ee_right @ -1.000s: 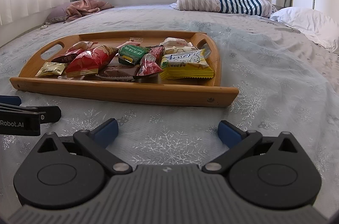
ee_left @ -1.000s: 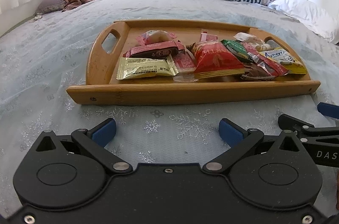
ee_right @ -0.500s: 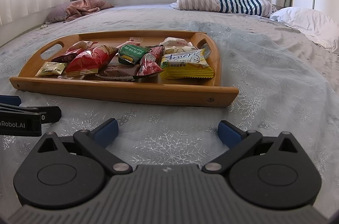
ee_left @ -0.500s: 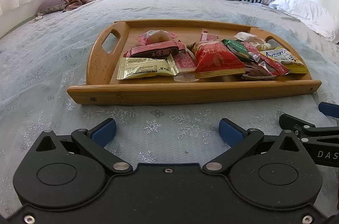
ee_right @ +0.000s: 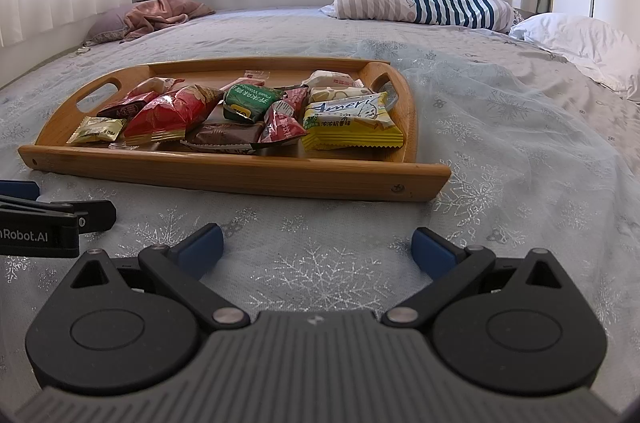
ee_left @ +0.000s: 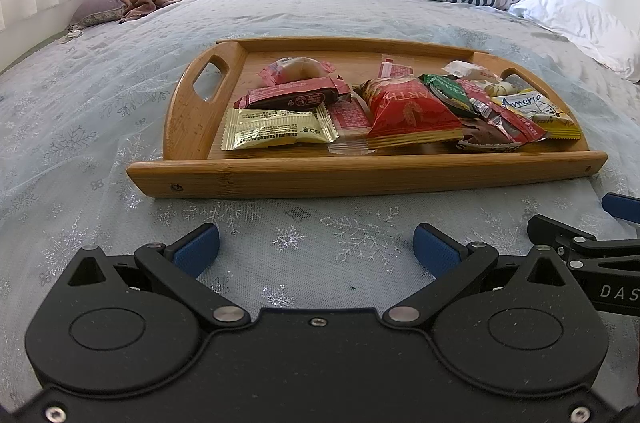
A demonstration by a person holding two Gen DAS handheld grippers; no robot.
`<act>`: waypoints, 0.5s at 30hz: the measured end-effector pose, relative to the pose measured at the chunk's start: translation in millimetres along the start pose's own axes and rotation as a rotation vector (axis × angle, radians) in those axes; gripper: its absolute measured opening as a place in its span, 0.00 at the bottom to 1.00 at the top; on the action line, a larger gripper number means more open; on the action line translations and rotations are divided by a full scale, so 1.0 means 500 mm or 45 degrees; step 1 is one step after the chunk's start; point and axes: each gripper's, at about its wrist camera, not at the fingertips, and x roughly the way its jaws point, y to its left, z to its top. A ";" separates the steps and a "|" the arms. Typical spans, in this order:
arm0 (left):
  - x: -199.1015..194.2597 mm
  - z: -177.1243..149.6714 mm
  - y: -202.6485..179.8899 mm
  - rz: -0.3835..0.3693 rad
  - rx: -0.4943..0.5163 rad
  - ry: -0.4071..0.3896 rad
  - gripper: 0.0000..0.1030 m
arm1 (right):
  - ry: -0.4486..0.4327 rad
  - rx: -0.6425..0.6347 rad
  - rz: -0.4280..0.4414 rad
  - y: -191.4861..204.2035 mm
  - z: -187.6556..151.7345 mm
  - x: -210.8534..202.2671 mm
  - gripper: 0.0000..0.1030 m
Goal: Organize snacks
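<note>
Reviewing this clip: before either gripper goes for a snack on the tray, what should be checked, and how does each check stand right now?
1. Left gripper open and empty: ok.
2. Right gripper open and empty: ok.
3. Bamboo serving tray lying flat on the pale blue snowflake bedspread: ok.
4. Snacks all inside the tray: ok; the gold foil packet and yellow packet lie near the front rim.
5. Packets separated for a clean single pick: not ok; the large red bag overlaps its neighbours.
6. Destination for sorted snacks: cannot tell.
</note>
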 end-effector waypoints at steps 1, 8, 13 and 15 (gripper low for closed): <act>0.000 0.000 0.000 0.000 0.000 0.000 1.00 | 0.000 0.000 0.000 0.000 0.000 0.000 1.00; 0.000 0.000 0.000 0.001 0.000 0.001 1.00 | 0.000 0.000 0.000 0.000 0.000 0.000 1.00; 0.000 -0.001 0.000 0.004 -0.001 -0.001 1.00 | 0.000 0.000 0.000 0.000 0.000 0.000 1.00; 0.000 -0.001 0.001 0.011 -0.003 -0.001 1.00 | 0.000 0.000 0.000 0.000 0.000 0.000 1.00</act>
